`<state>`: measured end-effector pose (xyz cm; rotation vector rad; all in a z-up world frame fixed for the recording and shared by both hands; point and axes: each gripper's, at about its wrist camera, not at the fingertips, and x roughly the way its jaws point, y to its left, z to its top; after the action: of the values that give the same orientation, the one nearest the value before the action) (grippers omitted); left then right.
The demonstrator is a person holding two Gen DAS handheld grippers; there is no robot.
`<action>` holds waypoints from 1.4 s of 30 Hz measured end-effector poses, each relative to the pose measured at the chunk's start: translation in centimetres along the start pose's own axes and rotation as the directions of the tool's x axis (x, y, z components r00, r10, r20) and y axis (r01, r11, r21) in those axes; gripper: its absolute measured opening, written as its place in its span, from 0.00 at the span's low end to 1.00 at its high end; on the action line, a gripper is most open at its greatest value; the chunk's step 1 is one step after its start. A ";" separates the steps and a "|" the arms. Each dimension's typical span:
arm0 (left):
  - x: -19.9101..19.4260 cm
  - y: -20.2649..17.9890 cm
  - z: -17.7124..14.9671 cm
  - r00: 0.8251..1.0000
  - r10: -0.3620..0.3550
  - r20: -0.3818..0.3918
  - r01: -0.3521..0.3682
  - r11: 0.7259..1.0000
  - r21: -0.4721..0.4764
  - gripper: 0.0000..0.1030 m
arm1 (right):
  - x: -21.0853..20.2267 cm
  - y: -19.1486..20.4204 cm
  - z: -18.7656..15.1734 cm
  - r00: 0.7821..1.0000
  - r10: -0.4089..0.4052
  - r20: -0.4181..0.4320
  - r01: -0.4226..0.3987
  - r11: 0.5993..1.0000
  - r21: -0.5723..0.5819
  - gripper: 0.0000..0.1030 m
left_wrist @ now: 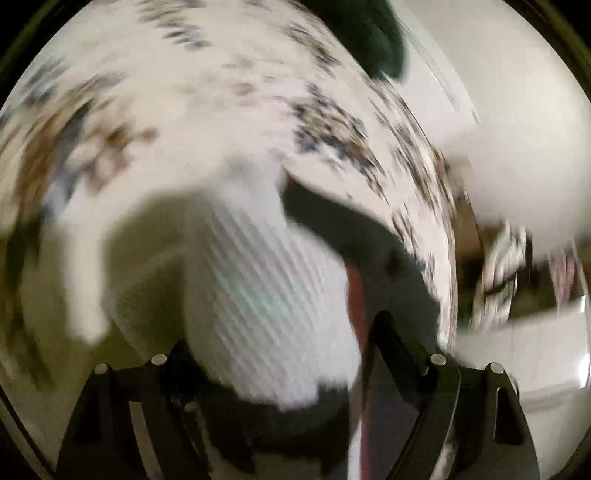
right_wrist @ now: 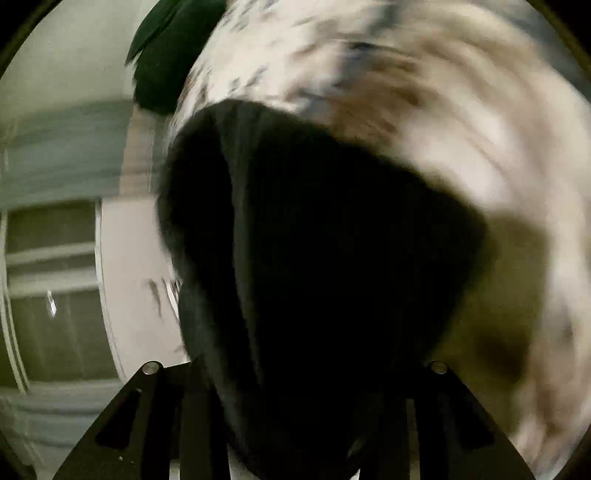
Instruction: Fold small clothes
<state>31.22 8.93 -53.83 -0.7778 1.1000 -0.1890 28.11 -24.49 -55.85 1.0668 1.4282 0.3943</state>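
Observation:
Both views are blurred by motion. In the left wrist view a white ribbed garment point(left_wrist: 258, 288) hangs out from between my left gripper's point(left_wrist: 280, 417) fingers, with a dark cloth point(left_wrist: 354, 229) and a red strip point(left_wrist: 356, 299) beside it. The left gripper is shut on the white garment. In the right wrist view a black garment point(right_wrist: 325, 258) fills the middle and drapes over my right gripper point(right_wrist: 295, 443); the fingertips are hidden under it. Both hang above a white floral bedspread point(left_wrist: 184, 92), which also shows in the right wrist view point(right_wrist: 424, 110).
A dark green cloth point(left_wrist: 373, 33) lies at the bedspread's far edge, also in the right wrist view point(right_wrist: 166, 62). A pale wall point(left_wrist: 517, 110) and floor lie beyond the bed. White furniture with panels point(right_wrist: 55, 288) stands at left.

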 end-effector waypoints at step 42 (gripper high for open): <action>-7.1 -0.8 -4.6 0.965 0.167 0.201 -0.161 0.986 -0.047 0.28 | 4.8 12.7 7.2 0.936 -0.350 -0.026 0.265 0.753 -0.602 0.14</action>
<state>24.16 9.74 -49.21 -0.7121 0.9680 0.0471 40.14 -16.73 -50.22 0.2863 1.4322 0.6292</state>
